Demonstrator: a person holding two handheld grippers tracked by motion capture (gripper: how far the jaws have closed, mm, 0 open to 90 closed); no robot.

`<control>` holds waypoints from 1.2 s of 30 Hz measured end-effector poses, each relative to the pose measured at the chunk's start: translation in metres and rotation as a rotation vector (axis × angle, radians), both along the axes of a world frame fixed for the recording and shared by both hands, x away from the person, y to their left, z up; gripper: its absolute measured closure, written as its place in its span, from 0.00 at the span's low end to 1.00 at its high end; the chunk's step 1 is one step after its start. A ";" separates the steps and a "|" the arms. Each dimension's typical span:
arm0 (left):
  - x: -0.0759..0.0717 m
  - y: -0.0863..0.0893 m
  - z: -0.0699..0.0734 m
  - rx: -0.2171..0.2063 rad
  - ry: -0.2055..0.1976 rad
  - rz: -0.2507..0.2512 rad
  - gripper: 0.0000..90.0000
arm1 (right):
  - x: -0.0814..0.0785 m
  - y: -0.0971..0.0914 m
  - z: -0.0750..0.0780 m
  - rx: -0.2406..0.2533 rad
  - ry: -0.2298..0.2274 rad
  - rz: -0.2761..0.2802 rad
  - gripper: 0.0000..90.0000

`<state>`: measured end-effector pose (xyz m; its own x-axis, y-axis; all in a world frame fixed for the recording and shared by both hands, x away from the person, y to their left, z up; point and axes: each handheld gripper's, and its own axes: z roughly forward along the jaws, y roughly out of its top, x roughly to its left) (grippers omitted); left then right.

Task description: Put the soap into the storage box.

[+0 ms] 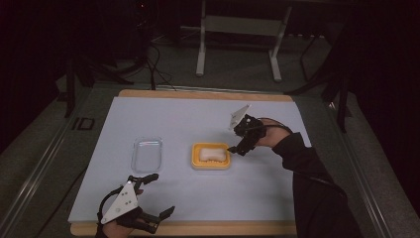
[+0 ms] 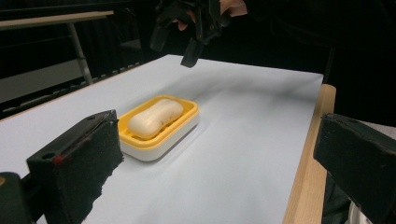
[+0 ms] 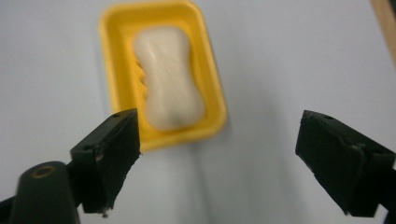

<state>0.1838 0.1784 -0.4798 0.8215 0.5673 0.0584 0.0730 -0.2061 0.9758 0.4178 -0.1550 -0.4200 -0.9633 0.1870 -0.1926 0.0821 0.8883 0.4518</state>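
White soap bar (flat) in yellow dish

from my remote seat i can read just one marking: the pale letters "id" on the dark frame just left of the counter, level with its far left corner. they sit sideways to me and are dim, so i can't make out more than those two characters. nothing on the counter itself carries any print, brand, number or sign that i can read.
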 end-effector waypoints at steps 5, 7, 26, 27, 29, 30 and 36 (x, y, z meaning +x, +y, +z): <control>0.000 -0.001 0.000 0.003 0.002 -0.004 0.01 | -0.002 -0.013 -0.006 -0.007 0.002 -0.085 0.15; 0.000 -0.001 0.000 0.003 0.002 -0.004 0.01 | -0.003 -0.019 -0.007 0.011 0.017 -0.119 0.15; 0.000 -0.001 -0.001 0.005 0.006 -0.004 0.01 | -0.024 -0.065 -0.025 0.153 0.062 -0.392 0.14; 0.000 -0.001 -0.001 0.003 0.006 -0.003 0.01 | -0.026 -0.067 -0.026 0.165 0.059 -0.406 0.14; 0.000 -0.001 -0.001 0.004 0.006 -0.003 0.01 | -0.028 -0.069 -0.027 0.174 0.058 -0.420 0.14; 0.000 -0.001 -0.001 0.005 0.007 -0.004 0.01 | -0.029 -0.071 -0.028 0.184 0.051 -0.436 0.14; 0.000 -0.002 -0.001 0.007 0.008 -0.005 0.01 | -0.038 -0.083 -0.034 0.264 0.061 -0.497 0.13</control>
<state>0.1837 0.1768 -0.4806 0.8246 0.5630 0.0561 0.0794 -0.2133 0.9737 0.3796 -0.2380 -0.4537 -0.7552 0.6550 -0.0249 0.4943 0.5941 0.6346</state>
